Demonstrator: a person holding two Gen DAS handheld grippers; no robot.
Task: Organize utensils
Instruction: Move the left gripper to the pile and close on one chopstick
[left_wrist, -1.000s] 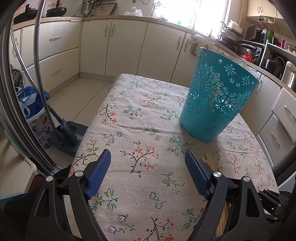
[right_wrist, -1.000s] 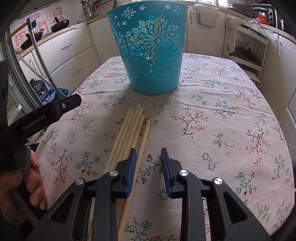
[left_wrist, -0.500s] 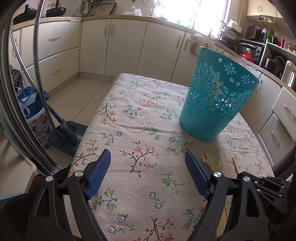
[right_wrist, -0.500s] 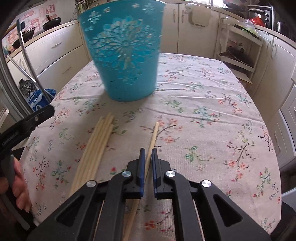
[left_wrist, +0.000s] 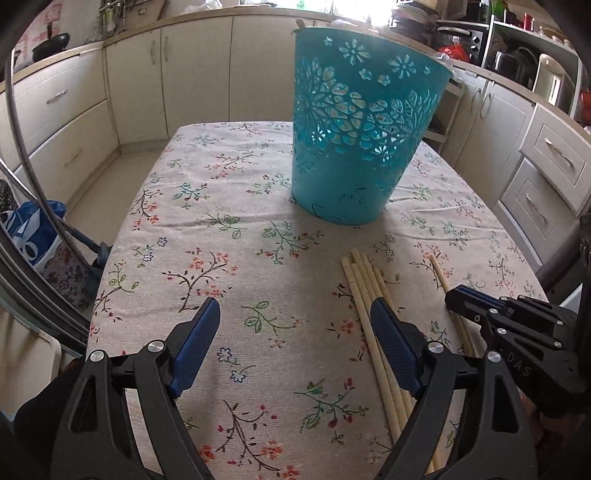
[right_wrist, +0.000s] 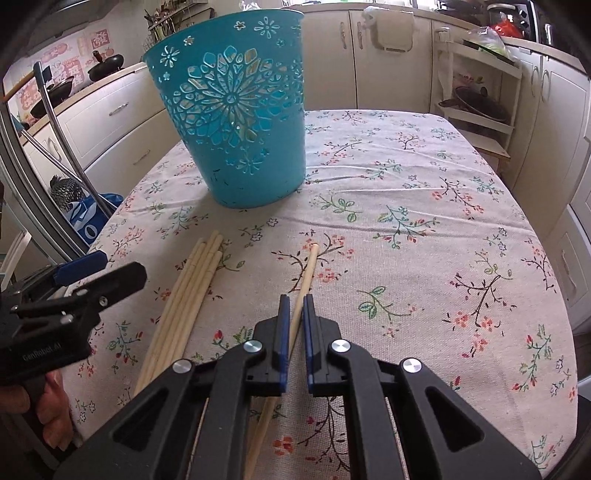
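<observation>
One chopstick (right_wrist: 307, 271) lies apart from the bundle of chopsticks (right_wrist: 188, 291) on the floral tablecloth (right_wrist: 424, 206), and your right gripper (right_wrist: 293, 332) is clamped on it. Your left gripper (left_wrist: 291, 347) is spread wide, near the teal basket (left_wrist: 354, 133).

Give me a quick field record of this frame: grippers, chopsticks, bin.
left gripper: open, over the tablecloth, holding nothing
right gripper: shut on single chopstick
chopstick bundle: lying flat, left of the single chopstick, apart from it
teal basket: upright on table, beyond the chopsticks
contents of basket: cannot tell
</observation>
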